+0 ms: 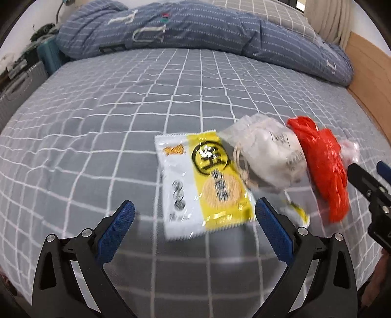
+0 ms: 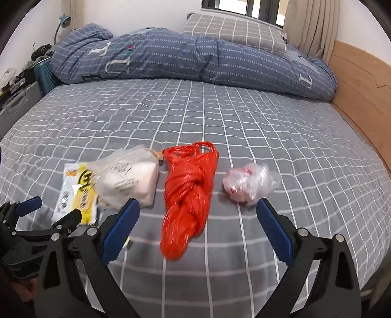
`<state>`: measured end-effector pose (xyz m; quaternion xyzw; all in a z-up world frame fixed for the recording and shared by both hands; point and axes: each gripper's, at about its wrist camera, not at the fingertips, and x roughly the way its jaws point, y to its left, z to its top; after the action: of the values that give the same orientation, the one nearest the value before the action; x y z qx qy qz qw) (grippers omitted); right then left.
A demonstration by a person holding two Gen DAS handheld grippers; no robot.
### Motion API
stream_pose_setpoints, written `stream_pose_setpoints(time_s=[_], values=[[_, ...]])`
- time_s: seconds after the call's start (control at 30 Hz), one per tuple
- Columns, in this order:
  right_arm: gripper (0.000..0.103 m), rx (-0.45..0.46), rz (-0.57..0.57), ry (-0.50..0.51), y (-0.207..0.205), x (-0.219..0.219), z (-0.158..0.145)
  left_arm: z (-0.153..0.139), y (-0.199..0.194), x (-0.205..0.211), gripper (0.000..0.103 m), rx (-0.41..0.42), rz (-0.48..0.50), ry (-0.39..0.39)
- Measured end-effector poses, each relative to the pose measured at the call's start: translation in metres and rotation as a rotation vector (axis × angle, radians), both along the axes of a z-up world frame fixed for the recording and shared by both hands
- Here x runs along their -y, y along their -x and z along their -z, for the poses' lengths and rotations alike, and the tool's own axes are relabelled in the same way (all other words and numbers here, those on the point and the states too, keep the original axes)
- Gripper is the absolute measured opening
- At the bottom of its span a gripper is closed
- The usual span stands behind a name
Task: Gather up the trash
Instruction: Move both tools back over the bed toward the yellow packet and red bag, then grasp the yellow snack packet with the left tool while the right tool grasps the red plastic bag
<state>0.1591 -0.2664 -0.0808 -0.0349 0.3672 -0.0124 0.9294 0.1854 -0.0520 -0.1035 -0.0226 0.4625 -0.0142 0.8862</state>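
A flat yellow-and-white snack wrapper (image 1: 204, 182) lies on the grey checked bedsheet (image 1: 122, 110), its far right corner tucked under a bulging clear plastic bag of white contents (image 1: 268, 156). Just right of that lies a twisted, knotted red plastic bag (image 2: 188, 193), handles pointing away. A crumpled clear plastic wad with red flecks (image 2: 246, 183) sits near it, apart.

Soft even daylight, bright window (image 2: 244, 6) glare, motion-blurred foreground, strong fisheye curvature, dark corners
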Motion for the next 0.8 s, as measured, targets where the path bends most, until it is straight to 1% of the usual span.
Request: stream_pose_setpoints(time_s=[0.13, 0.2, 0.3, 0.37, 0.4, 0.43, 0.47, 0.53, 0.57, 0.63, 0.67, 0.73, 0.77, 0.8], values=[[0.091, -0.019, 0.007, -0.018, -0.022, 0.003, 0.007, 0.010, -0.017, 0.003, 0.097, -0.033, 0.002, 0.026], [0.090, -0.031, 0.006, -0.029, -0.029, 0.003, 0.010, 0.014, -0.022, 0.007, 0.097, -0.040, 0.009, 0.004], [0.084, -0.049, -0.001, -0.020, -0.042, 0.000, 0.017, 0.019, -0.026, 0.008, 0.095, -0.050, 0.011, -0.006], [0.079, -0.068, -0.006, -0.019, -0.048, -0.001, 0.023, 0.022, -0.026, 0.008, 0.089, -0.055, 0.016, -0.024], [0.074, -0.077, -0.007, -0.021, -0.050, -0.001, 0.026, 0.024, -0.026, 0.009, 0.086, -0.056, 0.021, -0.037], [0.068, -0.088, -0.012, -0.025, -0.052, -0.002, 0.029, 0.026, -0.025, 0.009, 0.081, -0.059, 0.025, -0.042], [0.064, -0.102, -0.019, -0.028, -0.054, -0.003, 0.033, 0.027, -0.025, 0.009, 0.079, -0.061, 0.026, -0.043], [0.053, -0.114, -0.027, -0.032, -0.056, -0.005, 0.036, 0.027, -0.026, 0.008, 0.065, -0.060, 0.025, -0.048], [0.051, -0.118, -0.033, -0.035, -0.057, -0.007, 0.038, 0.027, -0.026, 0.008, 0.061, -0.056, 0.028, -0.054], [0.043, -0.121, -0.044, -0.034, -0.056, -0.010, 0.039, 0.027, -0.025, 0.006, 0.046, -0.052, 0.028, -0.058], [0.041, -0.120, -0.049, -0.034, -0.055, -0.011, 0.039, 0.027, -0.026, 0.005, 0.043, -0.049, 0.029, -0.059], [0.039, -0.113, -0.053, -0.025, -0.053, -0.014, 0.038, 0.025, -0.025, 0.002, 0.027, -0.042, 0.035, -0.057], [0.039, -0.111, -0.057, -0.025, -0.052, -0.015, 0.036, 0.024, -0.025, 0.001, 0.023, -0.040, 0.039, -0.057], [0.039, -0.107, -0.063, -0.029, -0.051, -0.015, 0.034, 0.022, -0.025, -0.001, 0.016, -0.036, 0.043, -0.053]])
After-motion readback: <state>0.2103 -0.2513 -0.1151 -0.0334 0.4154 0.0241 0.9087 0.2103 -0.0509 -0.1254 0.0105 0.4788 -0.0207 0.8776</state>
